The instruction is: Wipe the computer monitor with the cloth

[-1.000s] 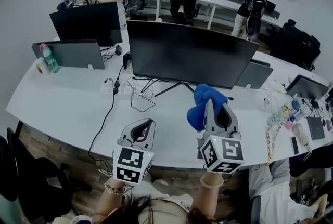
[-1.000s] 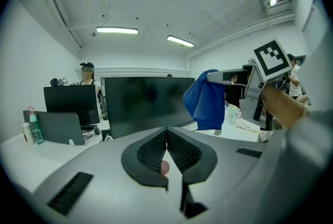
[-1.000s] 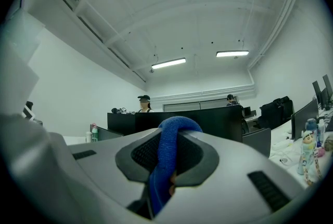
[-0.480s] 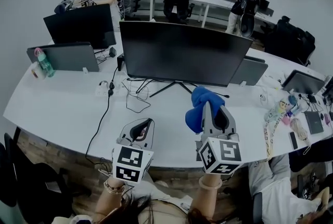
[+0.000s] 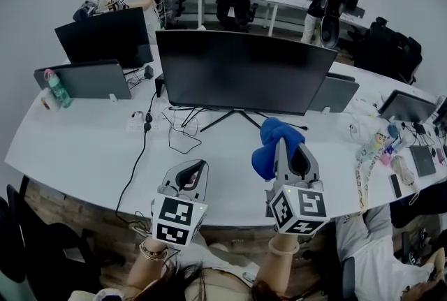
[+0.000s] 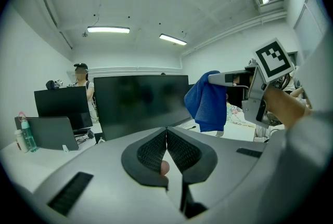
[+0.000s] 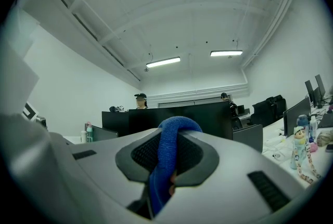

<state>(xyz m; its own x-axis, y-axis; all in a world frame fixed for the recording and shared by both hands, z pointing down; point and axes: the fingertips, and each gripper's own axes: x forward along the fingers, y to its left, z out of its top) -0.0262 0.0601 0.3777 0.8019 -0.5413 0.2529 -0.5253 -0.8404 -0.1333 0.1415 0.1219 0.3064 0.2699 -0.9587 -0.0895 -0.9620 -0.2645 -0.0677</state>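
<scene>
My left gripper (image 5: 191, 174) hangs low over the white desk (image 5: 77, 146), jaws pressed together on nothing. It is idle and well short of the screen. Ahead stands the computer monitor (image 5: 244, 72), dark, upright on its stand, with cables trailing beneath it. To the right, my right gripper (image 5: 290, 160) has its jaws clamped on the blue cloth (image 5: 268, 146). The cloth bunches up over the jaw tips and hangs down their left side, above the desk and in front of the monitor's lower right part, not touching it.

As I judge it, the wipe itself has not begun and the step in hand is the approach. To do it well, I should bring the bunched fold to the glass first so that cloth, not jaw, meets the panel. I should press lightly, since the stand looks slim, and sweep in level, overlapping passes from one edge across. The left gripper could steady the monitor's frame if it rocks.

As for containers, a bottle (image 5: 54, 86) stands at the desk's far left beside a small grey screen (image 5: 87, 77). I cannot tell what is in it. The clutter at the desk's right end (image 5: 387, 153) is too small to sort.
</scene>
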